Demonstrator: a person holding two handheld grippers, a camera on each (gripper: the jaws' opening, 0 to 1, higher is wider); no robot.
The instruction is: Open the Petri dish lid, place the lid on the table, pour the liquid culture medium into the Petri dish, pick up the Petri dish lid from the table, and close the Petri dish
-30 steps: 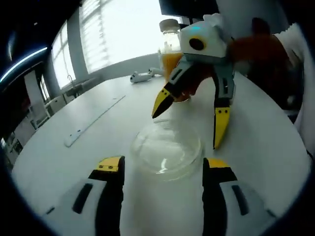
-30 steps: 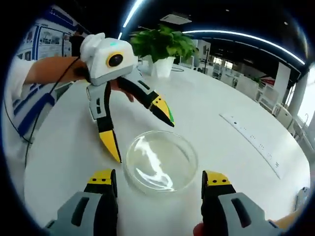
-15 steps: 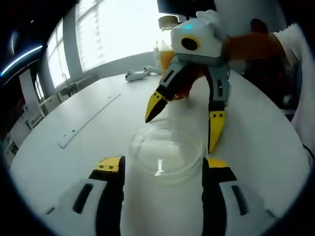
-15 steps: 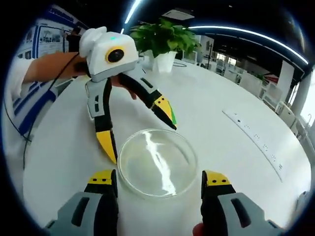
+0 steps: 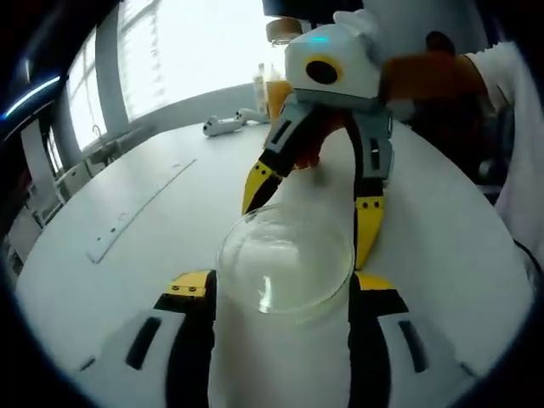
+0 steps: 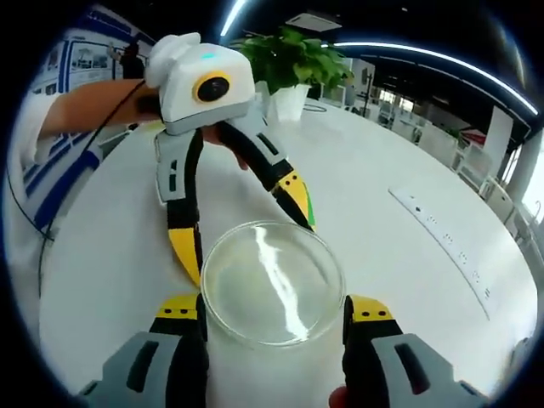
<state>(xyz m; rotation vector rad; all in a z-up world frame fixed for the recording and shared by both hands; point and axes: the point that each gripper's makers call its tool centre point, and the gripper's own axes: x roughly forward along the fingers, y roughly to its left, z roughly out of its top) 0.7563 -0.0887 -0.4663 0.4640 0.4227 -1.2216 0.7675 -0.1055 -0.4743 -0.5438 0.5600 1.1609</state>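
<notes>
Clear, round glass Petri dish (image 6: 272,283) sits on the white tabletop (image 6: 408,255). Both tongs, left (image 5: 278,289) and right (image 6: 272,308), stand wide open astride it, probably positioning for lid removal; contact unclear.

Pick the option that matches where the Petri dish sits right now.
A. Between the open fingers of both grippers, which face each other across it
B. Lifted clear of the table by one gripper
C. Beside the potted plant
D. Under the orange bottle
A: the Petri dish lies on the white table with the right gripper and the left gripper spread open around it from opposite sides.
</notes>
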